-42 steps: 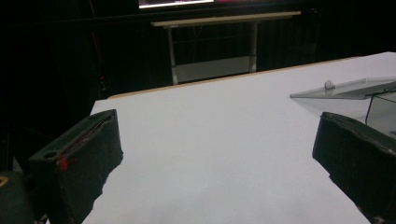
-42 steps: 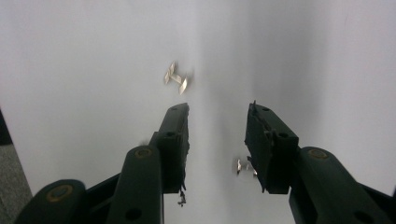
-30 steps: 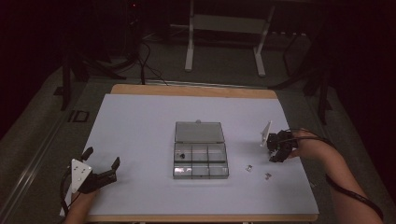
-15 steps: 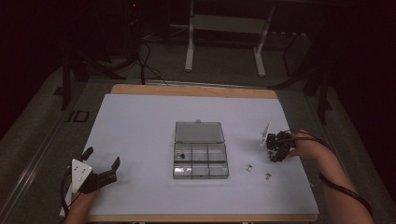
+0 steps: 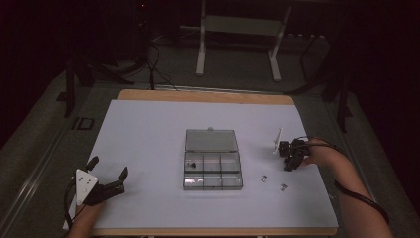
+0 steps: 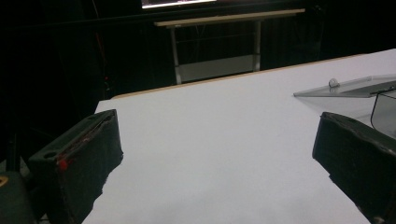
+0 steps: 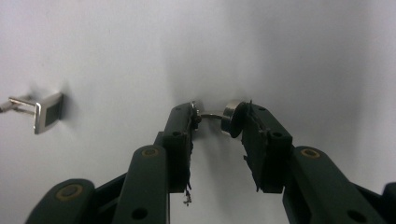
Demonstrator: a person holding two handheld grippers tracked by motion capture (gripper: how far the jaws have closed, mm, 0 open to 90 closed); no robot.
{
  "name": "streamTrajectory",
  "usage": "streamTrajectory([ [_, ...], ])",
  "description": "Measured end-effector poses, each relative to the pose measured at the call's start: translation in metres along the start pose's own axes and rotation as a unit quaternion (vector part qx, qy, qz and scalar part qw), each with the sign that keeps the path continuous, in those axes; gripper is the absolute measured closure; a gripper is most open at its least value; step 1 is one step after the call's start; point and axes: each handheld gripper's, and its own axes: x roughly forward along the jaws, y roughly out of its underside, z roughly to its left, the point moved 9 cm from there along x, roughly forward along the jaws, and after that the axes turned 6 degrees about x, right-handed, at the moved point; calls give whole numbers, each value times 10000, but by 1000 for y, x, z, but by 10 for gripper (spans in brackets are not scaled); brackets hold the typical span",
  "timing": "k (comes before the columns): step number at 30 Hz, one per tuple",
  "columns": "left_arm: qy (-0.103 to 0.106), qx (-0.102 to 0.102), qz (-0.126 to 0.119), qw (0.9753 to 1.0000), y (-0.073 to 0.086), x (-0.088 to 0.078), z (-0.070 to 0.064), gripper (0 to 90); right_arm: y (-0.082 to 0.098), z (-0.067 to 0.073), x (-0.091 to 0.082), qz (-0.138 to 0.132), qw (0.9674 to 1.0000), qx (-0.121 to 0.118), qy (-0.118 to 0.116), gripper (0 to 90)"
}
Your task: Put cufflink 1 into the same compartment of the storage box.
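The right claw (image 7: pixel 218 119) pinched a small silver cufflink (image 7: pixel 223 119) between its tips, one jaw against the thin toggle end and the other against the round face, so the piece sat crosswise in the grip just above the white table (image 5: pixel 148 134). Judged from that hold, it had been taken by its two ends because the narrow post between them offered nothing to press on. A second, square-faced cufflink (image 7: pixel 46 111) lay flat on the sheet, off to the left of the claw's tips and well apart from them.

In the high view two small metal pieces (image 5: pixel 274 182) lay on the sheet just on the person's side of the right claw (image 5: pixel 289 159), and the clear box (image 5: pixel 213 176) stood beyond them toward the table's middle, lid laid back, compartments open upward. The way from claw to box looked bare, with only the box's low wall to clear.

The left claw (image 5: pixel 106 174) rested near the table's near-left corner, jaws spread wide on nothing, with bare sheet ahead of it and the box's lid off to its right.
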Motion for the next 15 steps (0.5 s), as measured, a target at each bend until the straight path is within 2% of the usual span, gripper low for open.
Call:
streamTrajectory([
  [5, 7, -1, 0, 10000, 0, 0, 0, 24, -4, 0, -7, -78, 10000, 8, 51, 634],
  [15, 14, 6, -8, 10000, 0, 0, 0, 24, -31, 18, -33, -230, 9992, -318, 28, 634],
])
